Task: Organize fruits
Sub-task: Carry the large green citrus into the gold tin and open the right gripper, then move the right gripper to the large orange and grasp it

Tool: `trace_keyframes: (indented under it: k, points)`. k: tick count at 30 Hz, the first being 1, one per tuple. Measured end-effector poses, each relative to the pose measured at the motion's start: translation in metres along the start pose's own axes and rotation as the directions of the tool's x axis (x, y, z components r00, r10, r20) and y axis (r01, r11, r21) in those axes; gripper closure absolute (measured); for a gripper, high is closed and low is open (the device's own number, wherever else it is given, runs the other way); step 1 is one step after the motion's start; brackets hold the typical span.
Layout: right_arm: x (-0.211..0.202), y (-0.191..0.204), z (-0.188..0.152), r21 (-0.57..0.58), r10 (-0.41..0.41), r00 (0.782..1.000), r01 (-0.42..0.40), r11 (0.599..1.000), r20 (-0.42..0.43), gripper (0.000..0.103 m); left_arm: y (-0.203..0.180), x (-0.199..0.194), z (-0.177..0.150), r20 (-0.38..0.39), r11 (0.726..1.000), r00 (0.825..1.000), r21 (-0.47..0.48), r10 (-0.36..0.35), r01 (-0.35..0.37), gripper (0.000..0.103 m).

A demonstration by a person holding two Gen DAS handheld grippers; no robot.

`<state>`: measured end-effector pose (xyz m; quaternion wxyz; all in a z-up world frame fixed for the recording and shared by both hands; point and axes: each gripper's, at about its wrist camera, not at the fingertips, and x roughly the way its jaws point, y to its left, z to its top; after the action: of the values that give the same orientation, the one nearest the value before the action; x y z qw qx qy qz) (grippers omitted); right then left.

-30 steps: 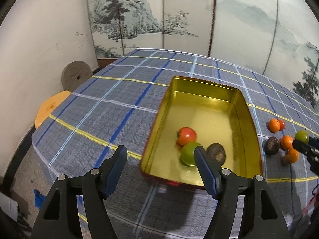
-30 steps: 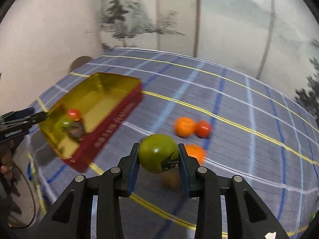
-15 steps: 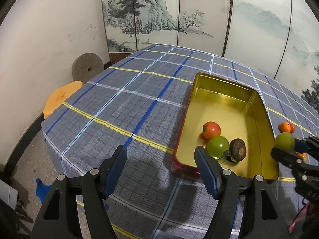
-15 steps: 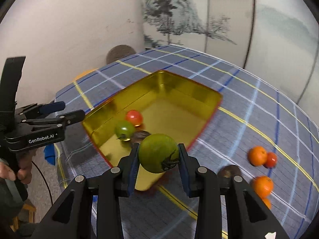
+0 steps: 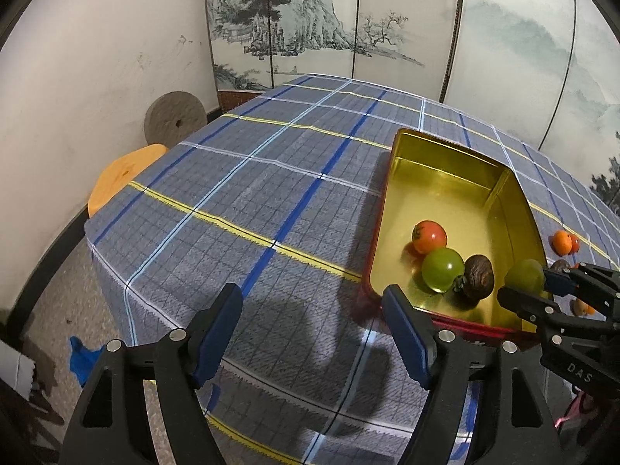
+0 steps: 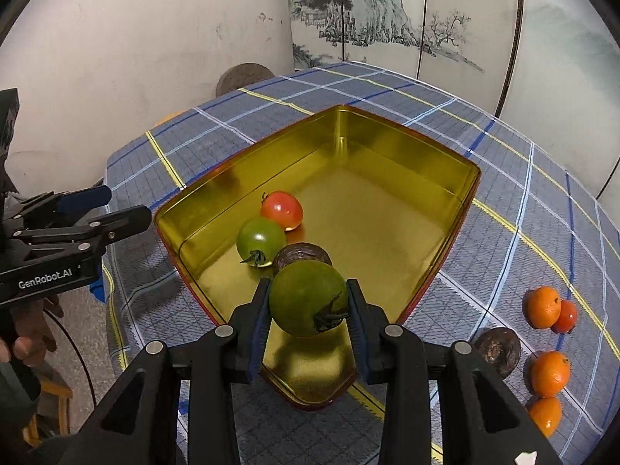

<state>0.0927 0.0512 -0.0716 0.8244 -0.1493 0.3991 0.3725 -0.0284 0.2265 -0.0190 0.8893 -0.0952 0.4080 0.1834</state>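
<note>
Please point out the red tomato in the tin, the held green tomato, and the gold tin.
red tomato (image 6: 281, 210), right wrist view, its top.
green tomato (image 6: 306, 295), right wrist view, its middle.
gold tin (image 6: 403, 147), right wrist view, far inner wall.

A table (image 6: 503, 201) draped in a blue plaid cloth with yellow and white lines is seen bearing a gold-lined tin (image 6: 407, 147) with red outer walls; beside it, three oranges (image 6: 542, 306), a small red fruit (image 6: 566, 316) and a dark brown fruit (image 6: 498, 350) are laid directly on the cloth.

Three fruits (image 5: 441, 271) in gold tin (image 5: 500, 182) on plaid cloth (image 5: 252, 201)
</note>
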Motion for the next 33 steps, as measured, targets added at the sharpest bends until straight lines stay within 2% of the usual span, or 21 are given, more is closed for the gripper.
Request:
trace_keyframes:
  k: [22, 28, 33]
  points:
    - [0.006, -0.001, 0.000, 0.001, -0.021, 1.000, 0.021, 1.000, -0.003, 0.068, 0.000, -0.001, -0.005, -0.020, 1.000, 1.000, 0.010, -0.018, 0.019, 0.027]
    - [-0.012, -0.004, -0.001, 0.013, -0.024, 0.999, 0.024, 1.000, 0.035, 0.068, -0.008, -0.002, -0.002, -0.006, 0.999, 1.000, 0.024, -0.027, 0.027, 0.027]
    - [-0.037, -0.022, -0.014, 0.051, -0.056, 0.997, 0.053, 0.997, 0.058, 0.068, -0.025, -0.008, -0.001, 0.005, 0.997, 0.998, 0.055, -0.057, 0.056, 0.027]
